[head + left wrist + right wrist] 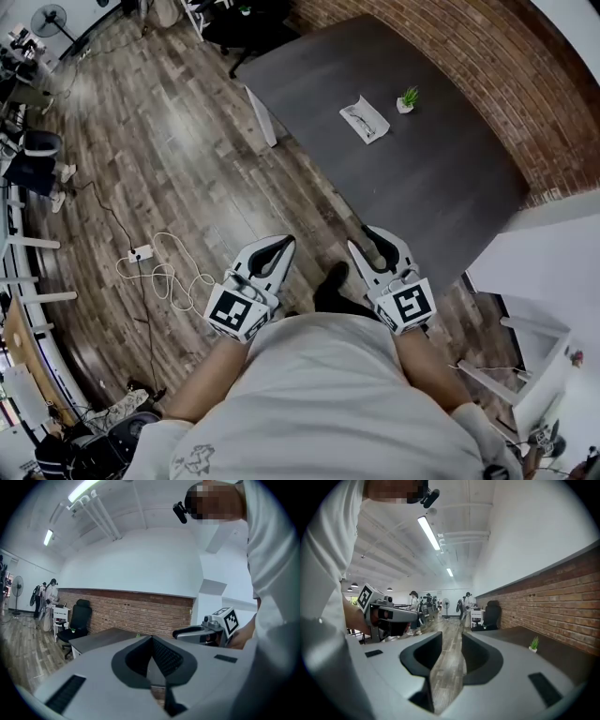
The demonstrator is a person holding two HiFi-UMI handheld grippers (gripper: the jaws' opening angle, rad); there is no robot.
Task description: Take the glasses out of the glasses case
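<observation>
A white glasses case (365, 121) lies open on the dark table (441, 187), far ahead of me, with glasses showing inside it. Both grippers hang close to my body, well short of the table. My left gripper (284, 242) (151, 638) has its jaw tips touching and holds nothing. My right gripper (368, 234) (451, 637) stands a little open, with floor showing through the gap between its jaws. The case is not visible in either gripper view.
A small potted plant (408, 98) (533, 644) stands on the table near the case. A brick wall (487, 66) runs behind the table. A power strip with white cables (150, 267) lies on the wooden floor at left. A black office chair (79, 618) stands beyond the table.
</observation>
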